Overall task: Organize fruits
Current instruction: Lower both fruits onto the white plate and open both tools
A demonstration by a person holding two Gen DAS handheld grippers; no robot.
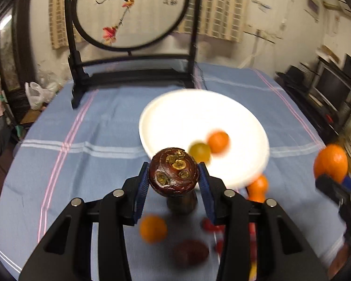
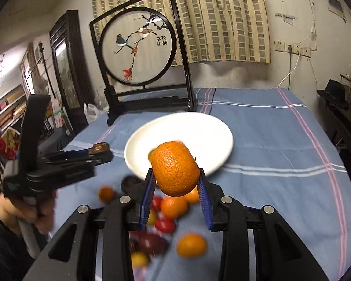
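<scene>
A: Why is each tool lifted off the counter (image 2: 280, 140) with something in it?

B: Each one carries a piece toward the plate (image 2: 199, 126). The left tool (image 1: 174, 175) is clamped on a dark brown fruit (image 1: 174, 171), its blue pads pressed against the two sides, so the fruit hangs clear of the cloth with its shadow below. The right tool (image 2: 177, 175) grips an orange (image 2: 175, 168) the same way, pads on either flank.

A: And the plate sits where?

B: Mid-counter, just ahead of both tools and in front of the bird screen (image 2: 138, 46). It already holds a small orange fruit (image 1: 218, 141) and a yellow one (image 1: 200, 151) near its close rim, so I judge it is the collecting spot.

A: What is left loose?

B: A cluster lies on the cloth beneath the tools: a second orange (image 2: 191, 244), several red fruits (image 2: 165, 224), a dark one (image 2: 152, 242) and a yellow one (image 2: 140, 258). They are blurred, so I cannot name them more closely.

A: Why grip from the sides?

B: Round fruit rolls; squeezing across the widest part keeps it steady, I think. The orange pokes well above the pads, so a tilt could let it slip.

A: How far along, then?

B: Early, I would say: two on the plate, two in the air, most still on the cloth.
</scene>
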